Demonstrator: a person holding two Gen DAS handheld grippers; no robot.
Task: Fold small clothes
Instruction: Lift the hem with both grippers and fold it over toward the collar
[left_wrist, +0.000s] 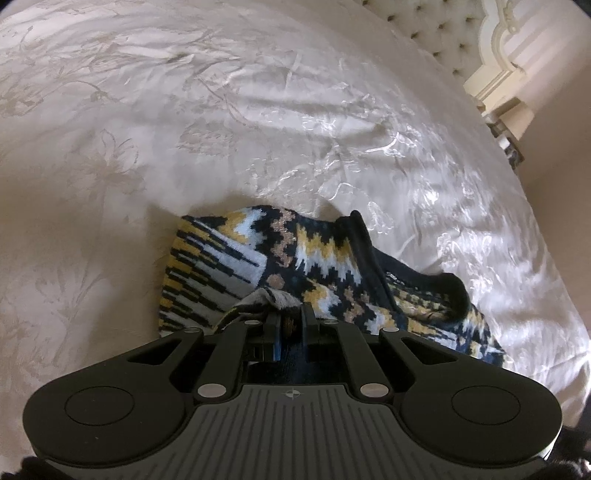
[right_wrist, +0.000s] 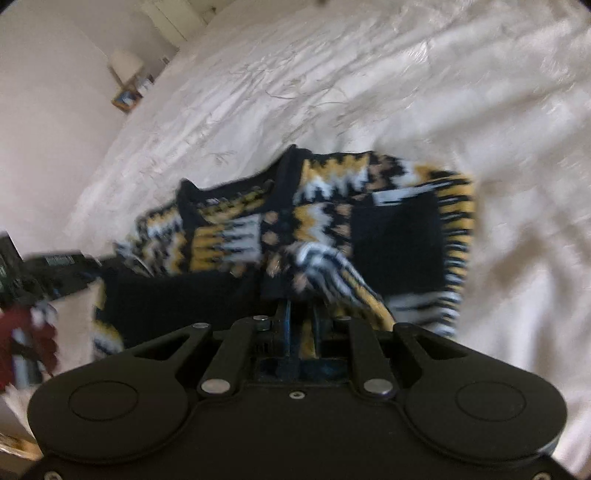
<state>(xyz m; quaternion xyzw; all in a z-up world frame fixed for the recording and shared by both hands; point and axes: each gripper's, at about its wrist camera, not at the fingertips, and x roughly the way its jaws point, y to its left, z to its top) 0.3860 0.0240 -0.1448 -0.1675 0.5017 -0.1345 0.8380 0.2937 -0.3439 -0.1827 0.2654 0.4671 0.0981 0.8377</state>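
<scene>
Both hand-held grippers are clenched on a patterned knit sweater (left_wrist: 325, 258) that lies bunched on the bed (left_wrist: 184, 110): the left hand-held gripper (left_wrist: 290, 317) pinches a near fold of it, the right hand-held gripper (right_wrist: 301, 314) a near edge. For a clean fold, both pinched edges should probably be carried over together at equal height and laid flat before either grip is released.

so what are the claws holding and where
Both are shut on the sweater. The left claw pinches a bunched fold near its dark collar band; the right claw pinches a bunched striped edge.
</scene>
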